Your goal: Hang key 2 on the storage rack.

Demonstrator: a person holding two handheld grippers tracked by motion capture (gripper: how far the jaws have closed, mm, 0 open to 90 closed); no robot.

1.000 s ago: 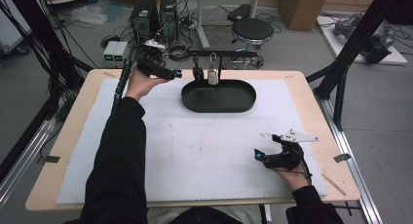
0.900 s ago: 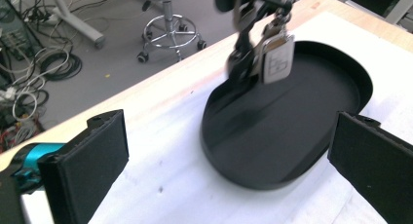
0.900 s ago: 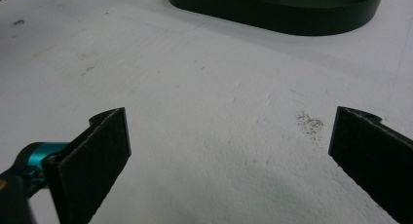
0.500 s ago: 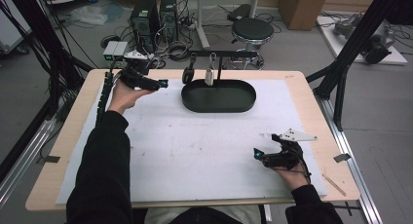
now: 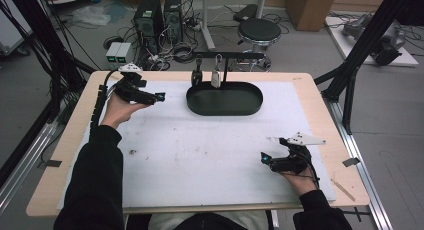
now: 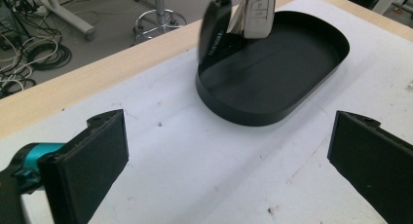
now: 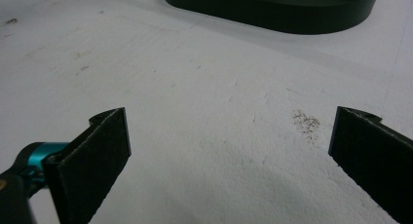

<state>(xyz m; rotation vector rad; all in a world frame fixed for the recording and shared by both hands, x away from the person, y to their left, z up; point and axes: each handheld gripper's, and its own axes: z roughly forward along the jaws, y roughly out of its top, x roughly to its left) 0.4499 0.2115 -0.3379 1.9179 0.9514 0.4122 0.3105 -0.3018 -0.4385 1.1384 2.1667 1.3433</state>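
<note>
Left gripper view: both black jaws stand wide apart, one at lower left, one at lower right, nothing between them but the white mat (image 6: 195,170). Beyond them, in the upper centre-right of the frame, sits the black oval tray (image 6: 292,95), its floor bare. Over the tray's near-left rim hang two key fobs: a dark key fob (image 6: 213,34) and, just beside it at the top edge, a silver key fob (image 6: 257,17); whether the two touch cannot be told.

High view: left gripper (image 5: 159,96) in the upper left of the frame, held above the mat, pointing right toward the tray (image 5: 252,107) and well apart from it. The fobs hang from a black rack (image 5: 235,55) at the tray's far edge, upper centre.

Right gripper view: jaws likewise wide apart, empty, white mat between them, a small grey smudge (image 7: 306,121) near the right jaw. Tray wall along the top edge of the frame.

High view: right gripper (image 5: 263,160) in the lower right of the frame, low over the mat, pointing left, well apart from the tray. Mat lies on a wooden table (image 5: 320,97).
</note>
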